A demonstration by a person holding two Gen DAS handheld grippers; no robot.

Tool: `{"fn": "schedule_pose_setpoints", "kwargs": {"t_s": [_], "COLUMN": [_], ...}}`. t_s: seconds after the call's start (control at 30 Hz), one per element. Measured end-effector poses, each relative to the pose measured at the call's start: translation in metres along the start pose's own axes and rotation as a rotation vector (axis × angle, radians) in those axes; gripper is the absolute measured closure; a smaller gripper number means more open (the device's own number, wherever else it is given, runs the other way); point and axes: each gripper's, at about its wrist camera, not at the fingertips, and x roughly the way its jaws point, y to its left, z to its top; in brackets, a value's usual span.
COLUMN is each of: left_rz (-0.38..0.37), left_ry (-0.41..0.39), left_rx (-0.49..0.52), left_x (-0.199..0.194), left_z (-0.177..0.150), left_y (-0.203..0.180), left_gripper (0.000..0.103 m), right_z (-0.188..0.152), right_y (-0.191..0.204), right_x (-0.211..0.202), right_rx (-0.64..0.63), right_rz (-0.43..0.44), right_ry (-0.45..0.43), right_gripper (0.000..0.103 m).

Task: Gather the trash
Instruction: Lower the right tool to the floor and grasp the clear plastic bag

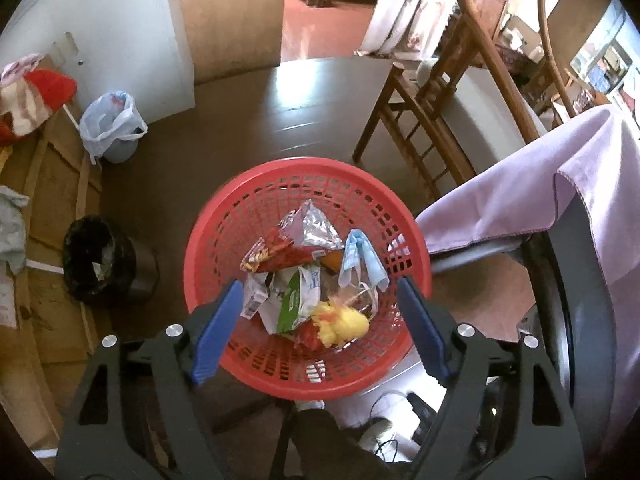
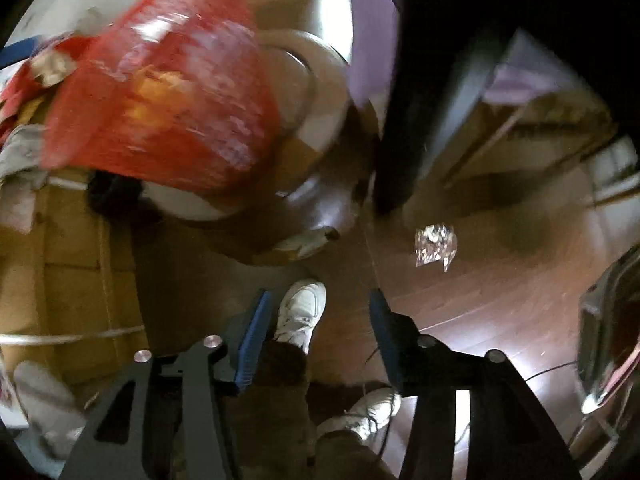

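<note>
The red basket [image 1: 308, 216] sits on the floor in the left wrist view, straight below the left gripper [image 1: 320, 328]. Inside it lies a heap of trash: a silver foil packet [image 1: 308, 228] toward the far side, a red snack wrapper [image 1: 280, 258] just beside it, a green-and-white carton [image 1: 292, 300] in the middle, a blue-and-white cloth [image 1: 360, 260] against the right wall, and a yellow wad [image 1: 340, 322] at the near side. The left gripper hangs over the basket's near rim with its blue fingers [image 1: 218, 332] spread wide, one on each side of the heap, and nothing between them.

Left of the basket stands a dark bin [image 1: 100, 260] with a black liner, and farther back a white plastic bag [image 1: 112, 120]. Behind the basket to the right is a wooden chair [image 1: 432, 92]; a lilac cloth [image 1: 560, 208] hangs just right of the basket.

In the right wrist view, heavily blurred, the basket [image 2: 168, 92] fills the upper left. Well to the right of it, a crumpled foil scrap [image 2: 436, 244] lies alone on the wooden floor [image 2: 480, 300]. The right gripper [image 2: 320, 312] points down at the floor with its jaws parted about halfway and, as far as the blur allows, empty; a white shoe [image 2: 300, 312] shows between its fingers, a second shoe [image 2: 368, 412] nearer the camera.
</note>
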Motion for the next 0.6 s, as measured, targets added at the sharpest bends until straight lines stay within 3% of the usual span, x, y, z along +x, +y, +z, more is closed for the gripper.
{"fn": "schedule_pose_setpoints", "kwargs": {"t_s": [0.17,0.43,0.6], "left_rz": [-0.002,0.002,-0.013], "left_ry": [-0.053,-0.126,-0.142], "left_rx": [-0.015,-0.046,-0.132], "left_x": [-0.017,-0.019,-0.014], "left_z": [-0.021,-0.032,-0.043], "left_y": [0.012,0.038,0.063], "left_gripper": [0.026,0.026,0.026], "right_z": [-0.007,-0.017,-0.023], "right_y": [-0.066,-0.145,-0.200], "right_x": [0.083,0.197,0.265], "right_rx": [0.260,0.520,0.692], "right_rz": [-0.057,-0.105,-0.125], "right_ry": [-0.001,-0.012,-0.016], "right_gripper": [0.039,0.039,0.039]}}
